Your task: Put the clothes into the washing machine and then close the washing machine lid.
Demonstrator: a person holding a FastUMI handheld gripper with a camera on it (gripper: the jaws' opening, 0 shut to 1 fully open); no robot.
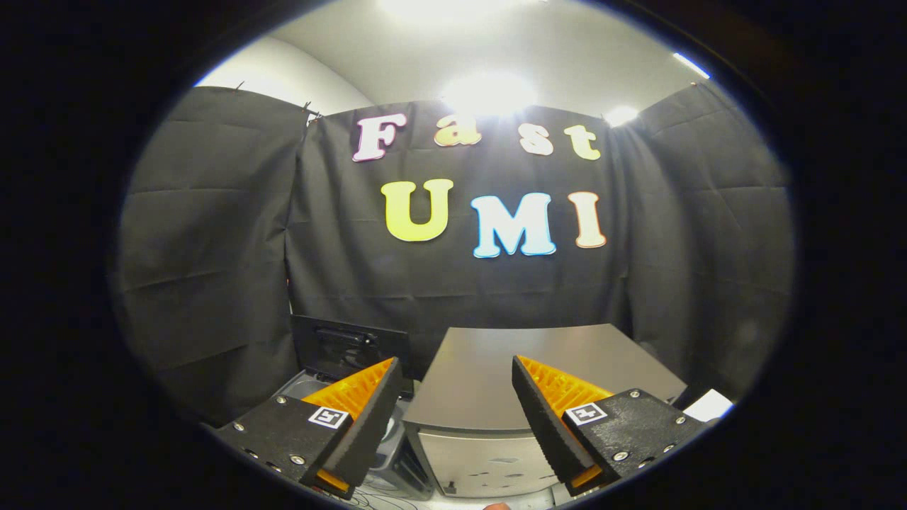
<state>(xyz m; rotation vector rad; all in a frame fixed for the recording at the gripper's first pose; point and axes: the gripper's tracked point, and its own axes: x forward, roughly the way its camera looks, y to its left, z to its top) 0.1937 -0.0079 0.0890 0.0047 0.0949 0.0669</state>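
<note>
My gripper [453, 397] is open, with a wide gap and nothing between its fingers. Beyond the left finger [368, 411] stands the washing machine [312, 386], low down and partly hidden by that finger. Its dark lid [348, 347] is raised upright against the booth wall. I cannot see into the drum, and no clothes can be made out.
A grey metal cabinet [517, 361] with a flat top stands just ahead, between and beyond the fingers, right of the washing machine. A white object [708, 405] lies by the right finger. Black cloth walls close the booth on three sides.
</note>
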